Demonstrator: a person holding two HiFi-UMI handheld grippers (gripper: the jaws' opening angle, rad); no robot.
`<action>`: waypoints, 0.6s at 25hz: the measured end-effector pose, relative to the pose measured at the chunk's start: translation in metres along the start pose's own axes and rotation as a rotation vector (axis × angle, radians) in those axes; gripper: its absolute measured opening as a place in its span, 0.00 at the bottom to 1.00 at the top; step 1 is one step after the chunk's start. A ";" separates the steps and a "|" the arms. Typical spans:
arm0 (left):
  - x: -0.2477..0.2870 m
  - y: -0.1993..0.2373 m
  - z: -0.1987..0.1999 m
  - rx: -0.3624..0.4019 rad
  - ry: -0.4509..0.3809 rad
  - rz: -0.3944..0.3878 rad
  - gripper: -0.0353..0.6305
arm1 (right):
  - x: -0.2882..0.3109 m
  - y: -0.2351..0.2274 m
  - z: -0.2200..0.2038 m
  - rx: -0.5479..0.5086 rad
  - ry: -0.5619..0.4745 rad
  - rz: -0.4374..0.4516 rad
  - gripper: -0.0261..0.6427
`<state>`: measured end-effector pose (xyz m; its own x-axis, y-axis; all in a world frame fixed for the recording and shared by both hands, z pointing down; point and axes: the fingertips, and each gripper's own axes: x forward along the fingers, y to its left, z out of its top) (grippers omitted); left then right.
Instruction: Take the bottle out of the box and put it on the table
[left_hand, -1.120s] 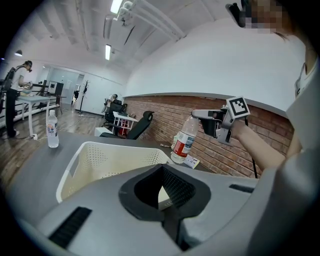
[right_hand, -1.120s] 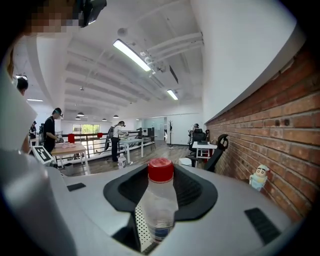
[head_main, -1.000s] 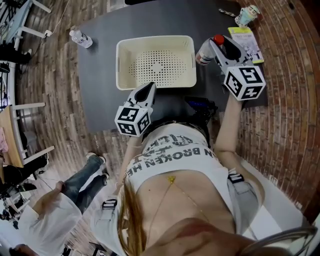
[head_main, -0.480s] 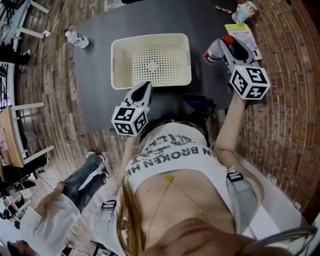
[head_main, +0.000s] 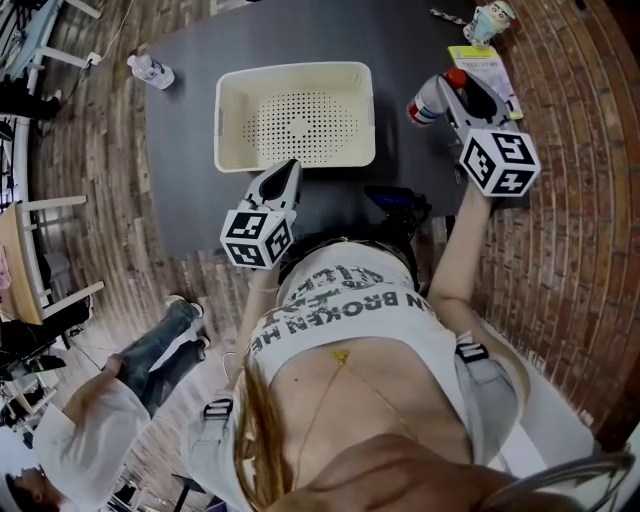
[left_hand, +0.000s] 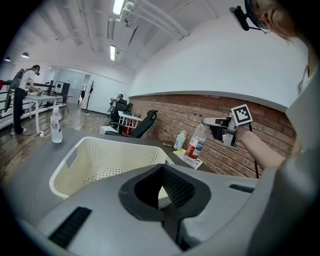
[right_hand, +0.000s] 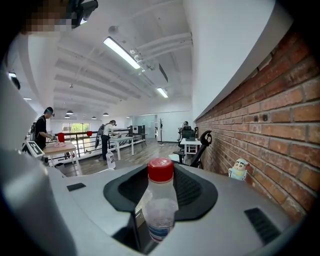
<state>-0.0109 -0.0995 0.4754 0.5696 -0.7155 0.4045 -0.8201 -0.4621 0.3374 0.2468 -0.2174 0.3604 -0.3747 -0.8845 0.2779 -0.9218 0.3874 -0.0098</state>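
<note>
Right claw (head_main: 445, 90) round one bottle (right_hand: 161, 202), second bottle (head_main: 150, 71) apart, one box (head_main: 295, 68)

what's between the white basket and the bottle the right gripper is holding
Only bare dark table, seen in the head view, separates the basket from the bottle in the right gripper.

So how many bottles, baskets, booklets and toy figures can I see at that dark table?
Bottles: 2 (red-capped bottle in the right gripper, clear bottle at the far corner)
Basket: 1
Booklet: 1
Toy figure: 1
Total: 5
</note>
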 end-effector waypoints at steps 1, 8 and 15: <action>0.000 -0.002 -0.001 -0.002 0.000 0.003 0.05 | 0.000 -0.001 -0.001 -0.001 0.001 0.005 0.27; 0.003 -0.012 -0.008 -0.020 -0.002 0.019 0.05 | 0.004 -0.007 -0.019 -0.016 0.043 0.029 0.27; 0.007 -0.019 -0.017 -0.043 0.006 0.031 0.05 | 0.014 -0.014 -0.068 -0.030 0.143 0.044 0.27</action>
<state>0.0097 -0.0863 0.4863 0.5448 -0.7256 0.4204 -0.8341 -0.4171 0.3609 0.2609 -0.2172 0.4299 -0.3951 -0.8213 0.4116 -0.9005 0.4348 0.0030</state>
